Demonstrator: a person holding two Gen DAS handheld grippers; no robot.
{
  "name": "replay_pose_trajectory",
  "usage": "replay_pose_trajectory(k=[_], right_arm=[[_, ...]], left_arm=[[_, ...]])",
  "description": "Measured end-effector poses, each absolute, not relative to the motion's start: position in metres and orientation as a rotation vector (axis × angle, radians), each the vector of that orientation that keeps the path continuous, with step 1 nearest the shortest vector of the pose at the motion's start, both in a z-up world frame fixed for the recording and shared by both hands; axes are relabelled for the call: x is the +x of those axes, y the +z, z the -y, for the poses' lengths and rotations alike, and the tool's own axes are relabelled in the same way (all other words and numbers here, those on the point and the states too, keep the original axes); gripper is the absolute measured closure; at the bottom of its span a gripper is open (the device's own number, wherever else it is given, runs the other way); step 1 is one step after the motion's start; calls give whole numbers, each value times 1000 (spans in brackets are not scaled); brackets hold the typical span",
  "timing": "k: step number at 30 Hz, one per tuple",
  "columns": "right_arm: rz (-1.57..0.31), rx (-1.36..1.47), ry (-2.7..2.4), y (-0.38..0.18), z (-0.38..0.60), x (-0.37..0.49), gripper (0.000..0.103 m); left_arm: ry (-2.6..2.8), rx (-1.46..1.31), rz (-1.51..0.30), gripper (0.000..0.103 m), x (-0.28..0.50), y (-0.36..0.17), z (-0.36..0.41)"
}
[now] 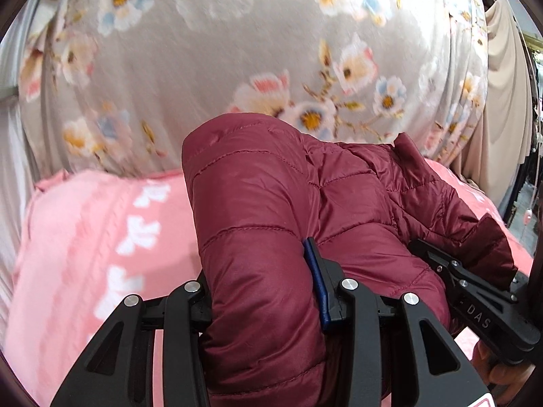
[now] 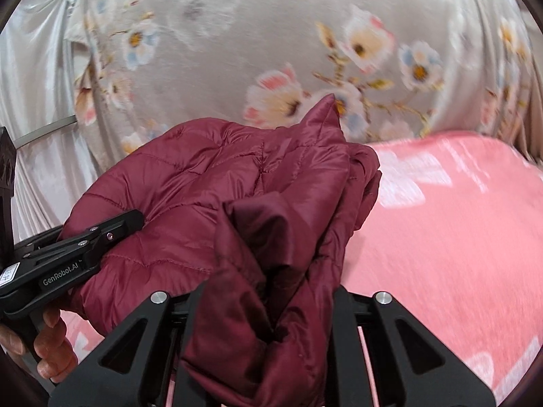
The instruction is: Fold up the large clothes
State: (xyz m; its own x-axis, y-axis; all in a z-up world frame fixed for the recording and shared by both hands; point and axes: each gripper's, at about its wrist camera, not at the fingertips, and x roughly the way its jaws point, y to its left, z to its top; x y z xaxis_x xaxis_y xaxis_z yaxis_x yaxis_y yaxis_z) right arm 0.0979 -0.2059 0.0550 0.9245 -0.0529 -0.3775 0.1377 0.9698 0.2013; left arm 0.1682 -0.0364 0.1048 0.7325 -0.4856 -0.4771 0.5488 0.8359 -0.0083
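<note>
A maroon quilted puffer jacket [image 1: 258, 186] is bunched up and lifted above a pink bed cover [image 1: 85, 237]. My left gripper [image 1: 259, 291] is shut on a thick padded fold of it, with the blue pad [image 1: 315, 281] pressed into the fabric. In the right wrist view the jacket [image 2: 190, 176] hangs in folds, and my right gripper [image 2: 268, 312] is shut on a thinner, darker bunch of it. Each gripper shows in the other's view: the right gripper [image 1: 441, 264] grips the jacket's right side, and the left gripper [image 2: 112, 234] its left side.
A grey floral cloth [image 1: 203, 68] hangs behind the bed and fills the background. The pink cover [image 2: 441, 237] stretches out to the right. A person's hand [image 2: 51, 339] holds the left gripper's handle. A beige curtain [image 1: 502, 101] hangs at the far right.
</note>
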Motion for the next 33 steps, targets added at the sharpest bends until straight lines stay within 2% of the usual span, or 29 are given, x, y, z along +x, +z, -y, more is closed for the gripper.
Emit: replay_pose_trajectory(k=[8,15,33], right_arm=[[-322,146,-40,69,174,160,90],[-319,100,-9,56,160,205,90],[-543,121,-13,-45,153,280,89]], left_arm=[[-544,112,-395,67,221,114,-6],[-550,95,-348,67,264,98,-24],[-505,138,-550,66,334,-14,-23]])
